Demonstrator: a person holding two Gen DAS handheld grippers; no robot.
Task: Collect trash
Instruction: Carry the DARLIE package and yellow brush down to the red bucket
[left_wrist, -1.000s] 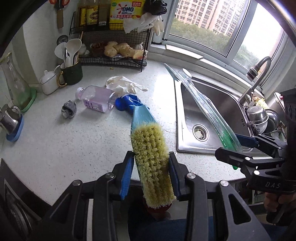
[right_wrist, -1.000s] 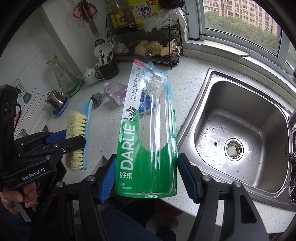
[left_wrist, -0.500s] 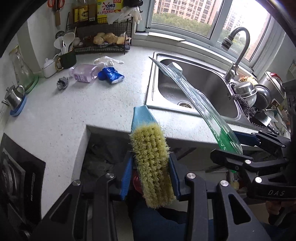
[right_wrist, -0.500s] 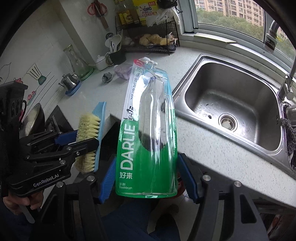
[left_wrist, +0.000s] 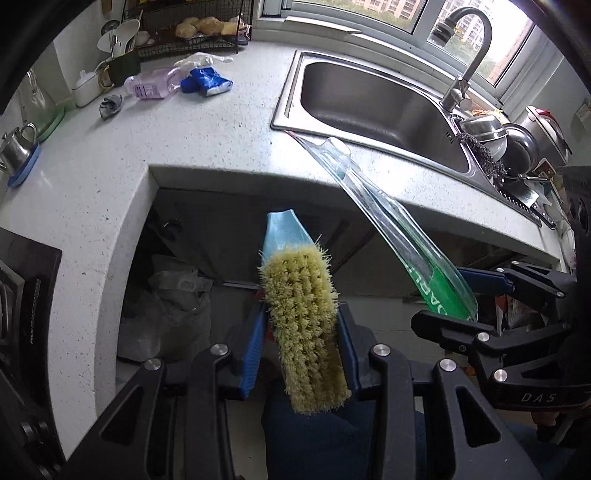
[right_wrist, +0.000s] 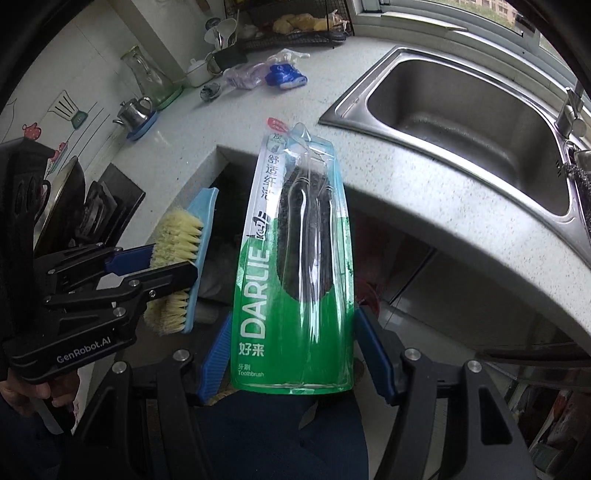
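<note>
My left gripper is shut on a scrub brush with yellow bristles and a light blue handle; it also shows in the right wrist view. My right gripper is shut on a green and clear DARLIE toothbrush package, seen edge-on in the left wrist view. Both are held in front of the counter edge, above the dark open space under the counter. More trash lies on the counter: a pink plastic bottle, a blue wrapper, a crumpled grey scrap and white plastic.
The white speckled counter holds a steel sink with a tap. A wire rack, utensil cup and kettle stand at the back. A grey bag sits under the counter. A stove is at left.
Both grippers have pulled back from the counter and lowered with their items; the counter edge and the space under it now fill the view.
</note>
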